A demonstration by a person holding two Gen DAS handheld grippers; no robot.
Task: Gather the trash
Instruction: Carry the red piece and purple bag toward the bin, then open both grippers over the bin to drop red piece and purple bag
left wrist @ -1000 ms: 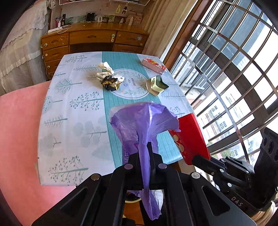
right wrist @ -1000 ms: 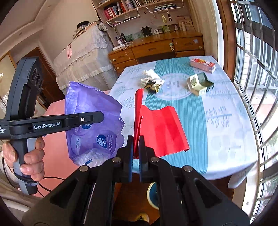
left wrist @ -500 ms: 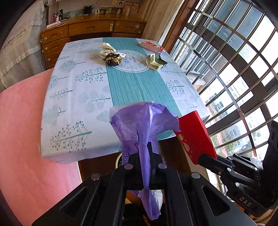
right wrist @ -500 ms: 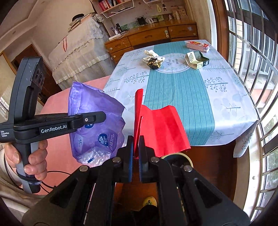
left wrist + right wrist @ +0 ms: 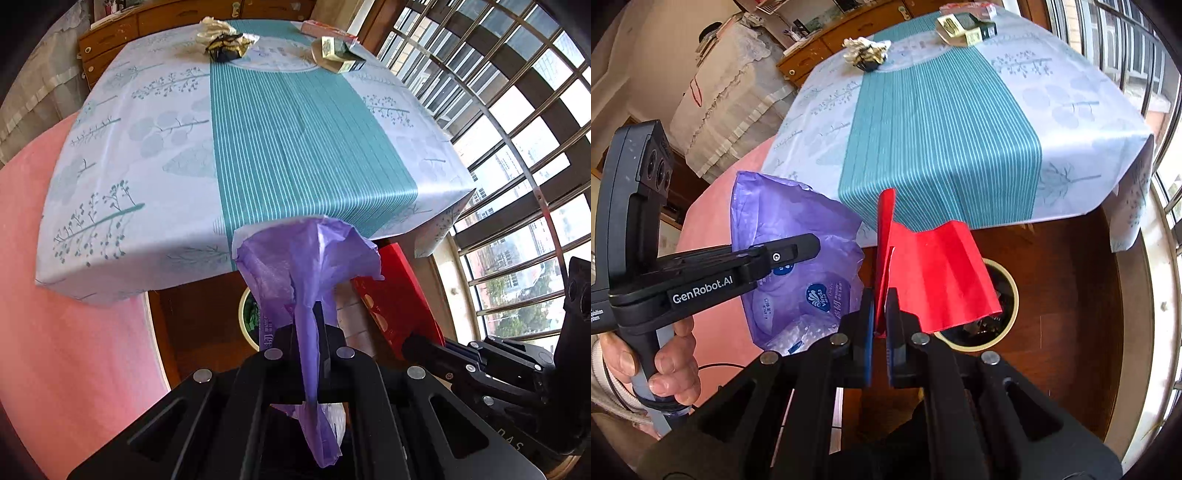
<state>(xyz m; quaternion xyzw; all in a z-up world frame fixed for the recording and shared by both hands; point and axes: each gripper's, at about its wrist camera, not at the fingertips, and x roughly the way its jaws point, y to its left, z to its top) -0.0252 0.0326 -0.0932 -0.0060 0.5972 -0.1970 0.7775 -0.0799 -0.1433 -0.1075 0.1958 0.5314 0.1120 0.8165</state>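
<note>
The left claw is pinching the purple bag. Beside it, the right claw is pinching the red paper directly above the bin. Lower both over the bin opening before releasing, keeping them clear of the surface.

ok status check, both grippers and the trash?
Left gripper shut on purple wrapper. Right gripper shut on red paper, above the bin. Crumpled wrappers and box remain on table.

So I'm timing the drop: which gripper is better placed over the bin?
Right. The right gripper holds the red paper directly above the bin; the left gripper's purple bag hangs beside it.
</note>
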